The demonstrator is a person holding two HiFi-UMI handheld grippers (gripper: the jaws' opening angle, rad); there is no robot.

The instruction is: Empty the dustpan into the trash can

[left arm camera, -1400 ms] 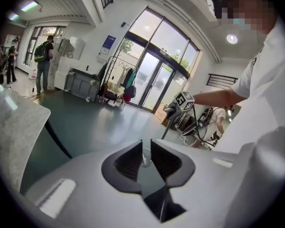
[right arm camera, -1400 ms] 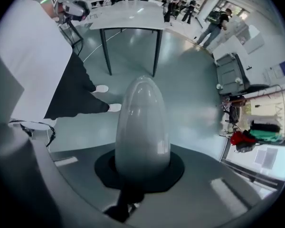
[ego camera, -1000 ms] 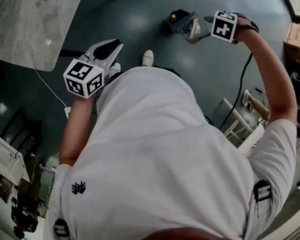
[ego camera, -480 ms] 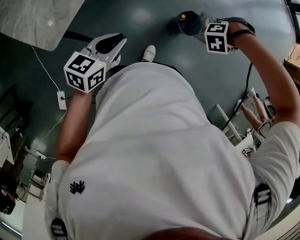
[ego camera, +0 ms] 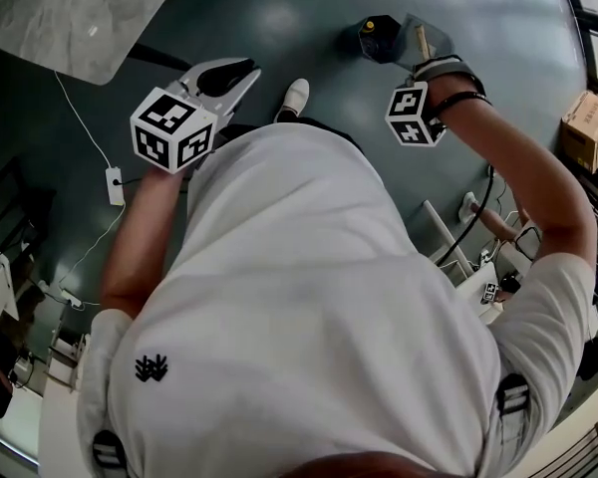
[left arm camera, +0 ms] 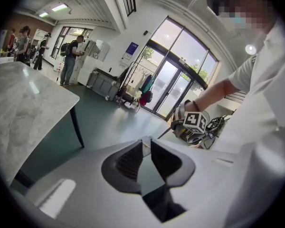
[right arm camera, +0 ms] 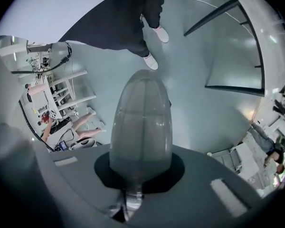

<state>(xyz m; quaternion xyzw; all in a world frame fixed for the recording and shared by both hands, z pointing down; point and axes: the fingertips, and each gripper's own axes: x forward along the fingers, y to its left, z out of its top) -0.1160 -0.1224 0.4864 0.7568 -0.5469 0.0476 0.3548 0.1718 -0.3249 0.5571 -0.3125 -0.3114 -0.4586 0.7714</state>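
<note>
Right gripper [right arm camera: 133, 194] is clamped on the neck of the dustpan [right arm camera: 140, 122], whose smoky see-through scoop juts straight out past the jaws over the grey-green floor [right arm camera: 213, 103]. From the head view the dustpan [ego camera: 426, 38] is held out ahead of the person, just beside a black object [ego camera: 379, 38] with an orange spot; I cannot tell whether that is the trash can. The marker cube [ego camera: 411, 115] by the wrist shows black-and-white squares and no words.

Left gripper [left arm camera: 145, 148] is raised at the person's other side with its dark pads [left arm camera: 128, 163] a narrow slit apart and nothing between them. Its cube [ego camera: 172, 129] bears the same sort of square patterns.

Below it a marble-topped table [ego camera: 70, 13] stands on the floor, and a white cable [ego camera: 80, 118] runs to a socket strip [ego camera: 115, 185]. One white shoe [ego camera: 295, 96] shows past the white shirt [ego camera: 309, 297], which carries a small black logo [ego camera: 151, 368] with no letters to read. A blue sign [left arm camera: 131, 48] on the far wall is too small to read.
</note>
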